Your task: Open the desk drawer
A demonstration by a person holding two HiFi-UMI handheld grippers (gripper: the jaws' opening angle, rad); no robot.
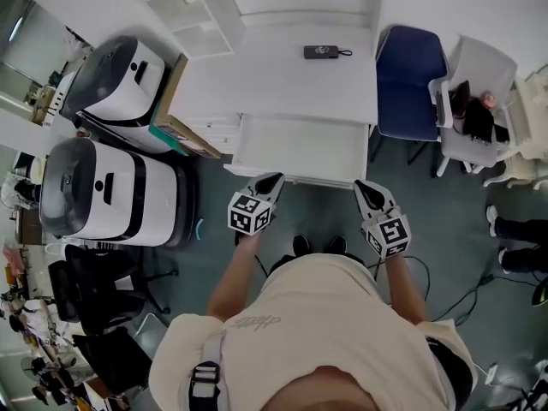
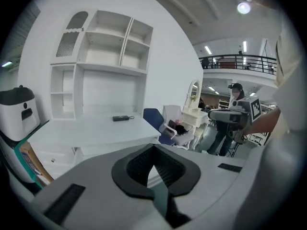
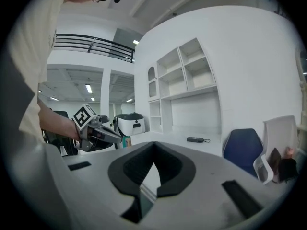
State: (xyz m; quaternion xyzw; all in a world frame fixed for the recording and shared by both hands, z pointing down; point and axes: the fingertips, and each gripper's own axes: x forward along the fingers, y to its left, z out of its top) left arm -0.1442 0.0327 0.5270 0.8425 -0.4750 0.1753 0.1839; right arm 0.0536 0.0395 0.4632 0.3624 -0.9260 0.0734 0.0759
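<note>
The drawer (image 1: 300, 148) is a wide, shallow white tray. It stands pulled out from beneath the front edge of the desk (image 1: 274, 75), level and square to that edge. It occupies the right part of the front, and its right side lies near the desk's right front corner.

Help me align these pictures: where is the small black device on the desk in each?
Head view: small black device, top centre, on the desk.
Left gripper view: device left of centre.
Right gripper view: device right of centre.
Shared landmark: blue chair, always to its right.
</note>
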